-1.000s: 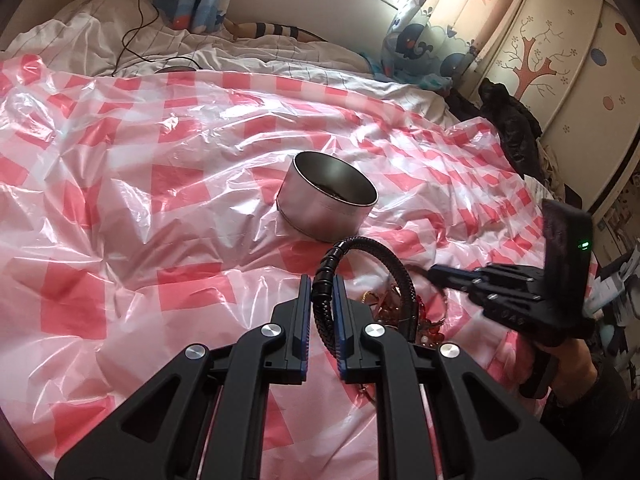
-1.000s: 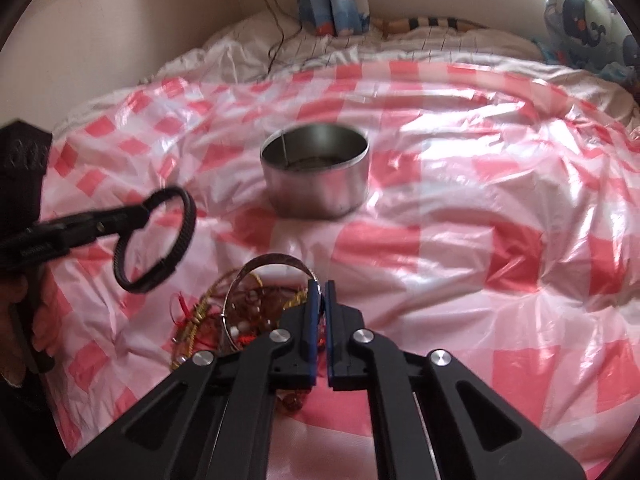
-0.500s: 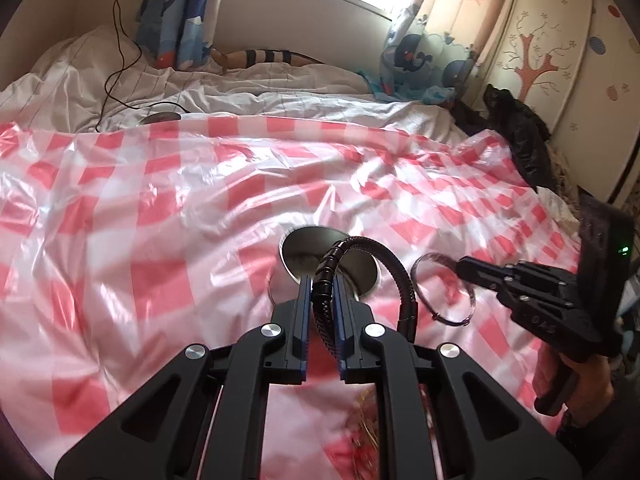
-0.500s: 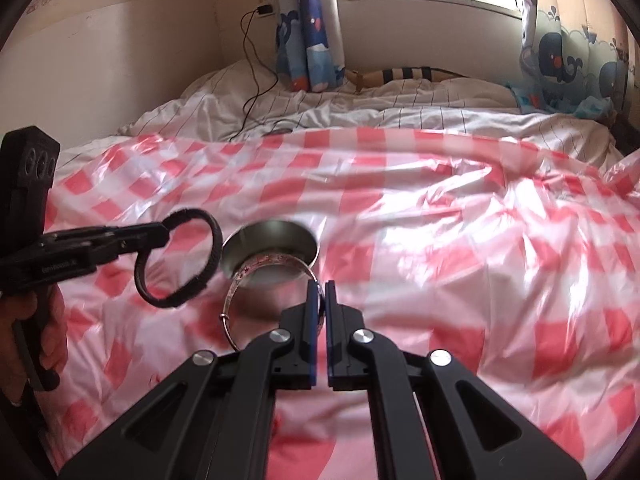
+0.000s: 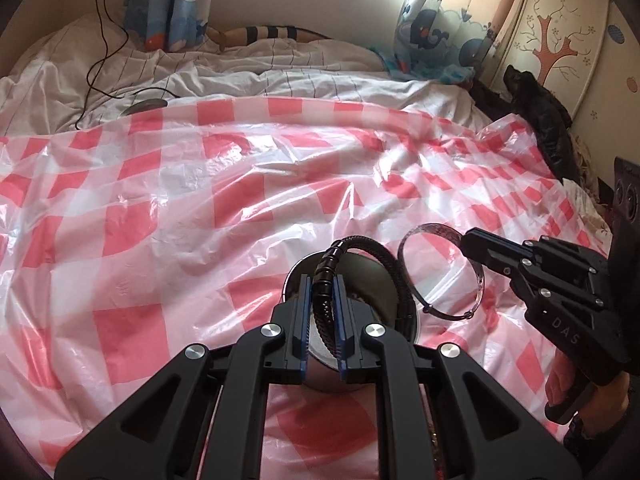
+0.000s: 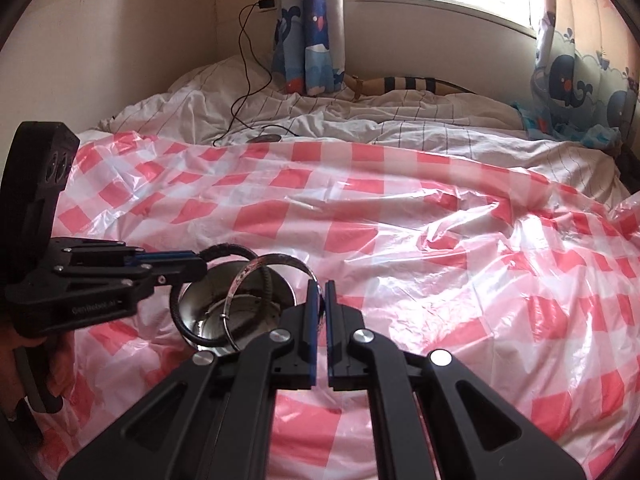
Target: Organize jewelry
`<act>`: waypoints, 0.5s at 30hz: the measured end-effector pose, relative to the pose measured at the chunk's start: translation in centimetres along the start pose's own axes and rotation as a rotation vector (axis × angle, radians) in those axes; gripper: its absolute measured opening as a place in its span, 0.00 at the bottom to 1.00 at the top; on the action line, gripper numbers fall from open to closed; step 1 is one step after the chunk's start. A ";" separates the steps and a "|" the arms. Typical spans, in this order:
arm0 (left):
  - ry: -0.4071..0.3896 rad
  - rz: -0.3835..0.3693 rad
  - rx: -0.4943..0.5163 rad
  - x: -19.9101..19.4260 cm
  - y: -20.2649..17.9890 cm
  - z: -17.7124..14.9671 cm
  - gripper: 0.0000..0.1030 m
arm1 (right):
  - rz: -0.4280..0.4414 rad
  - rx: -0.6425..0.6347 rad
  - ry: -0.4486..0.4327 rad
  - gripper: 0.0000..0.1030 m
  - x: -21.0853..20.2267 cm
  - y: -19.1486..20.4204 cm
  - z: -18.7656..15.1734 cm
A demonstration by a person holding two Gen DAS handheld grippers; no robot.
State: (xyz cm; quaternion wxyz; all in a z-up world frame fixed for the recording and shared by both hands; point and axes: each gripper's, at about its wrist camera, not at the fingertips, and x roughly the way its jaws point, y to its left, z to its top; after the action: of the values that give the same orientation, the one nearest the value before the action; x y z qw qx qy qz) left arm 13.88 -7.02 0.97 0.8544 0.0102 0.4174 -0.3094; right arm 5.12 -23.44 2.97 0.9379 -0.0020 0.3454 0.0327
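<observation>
Two bracelets hanging over one tin

My left gripper (image 5: 323,280) is clenched on the black cord (image 5: 384,258), loop arching up and rightward over the tin (image 6: 240,300). Right gripper (image 6: 319,286) pinches the bangle (image 5: 442,272), its ring on edge, level with the left, just beside the cord. Both reach forward above the checked sheet (image 5: 160,200).

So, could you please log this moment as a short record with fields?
surface: red-and-white checked plastic sheet over a bed
container: metal tin, open
left tongs: shut on black braided bracelet, held above the tin
right tongs: shut on thin metal bangle, also held above the tin
released into the tin: neither yet
</observation>
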 end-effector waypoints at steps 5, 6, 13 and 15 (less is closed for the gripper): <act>0.013 0.026 -0.006 0.8 0.3 -0.3 0.12 | 0.005 -0.011 0.023 0.04 1.4 0.5 -0.3; 0.006 0.037 -0.008 0.6 0.4 -0.3 0.12 | 0.006 -0.012 0.025 0.04 1.5 0.6 -0.4; -0.040 0.077 -0.038 -2.9 1.8 -0.4 0.18 | 0.035 -0.038 0.024 0.04 2.2 2.2 -0.2; -0.049 0.087 -0.044 -3.8 2.0 -0.8 0.26 | 0.045 -0.048 0.028 0.04 2.6 2.9 -0.1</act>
State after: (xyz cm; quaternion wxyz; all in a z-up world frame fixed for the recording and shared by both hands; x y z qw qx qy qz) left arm 12.66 -3.18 2.72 0.8770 0.0021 0.4021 -0.2631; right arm 6.86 -20.41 1.31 0.9317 -0.0172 0.3575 0.0620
